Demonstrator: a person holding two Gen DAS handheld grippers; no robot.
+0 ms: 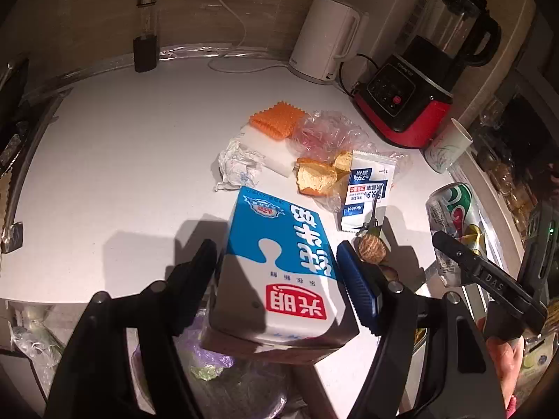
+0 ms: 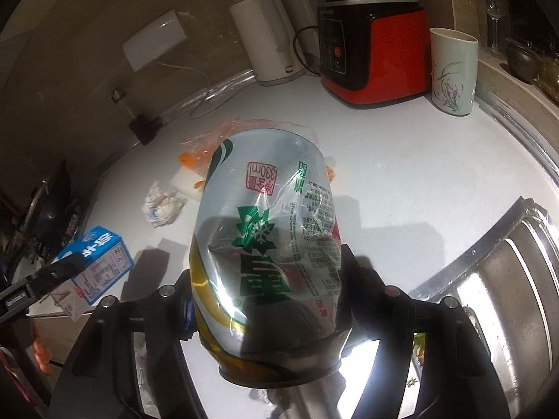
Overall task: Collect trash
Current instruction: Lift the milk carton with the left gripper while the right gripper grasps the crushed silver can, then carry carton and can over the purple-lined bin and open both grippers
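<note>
Left gripper (image 1: 276,272) jaws pinching blue milk carton (image 1: 279,262); right gripper (image 2: 267,279) jaws pinching dented can (image 2: 269,230), both lifted. Best kept level, grip firm. Beyond, at twelve o'clock on white surface (image 1: 139,132): crumpled tissue (image 1: 237,167), peels (image 1: 319,173).

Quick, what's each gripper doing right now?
Left gripper: shut on the blue-and-white milk carton.
Right gripper: shut on the dented beer can.
</note>
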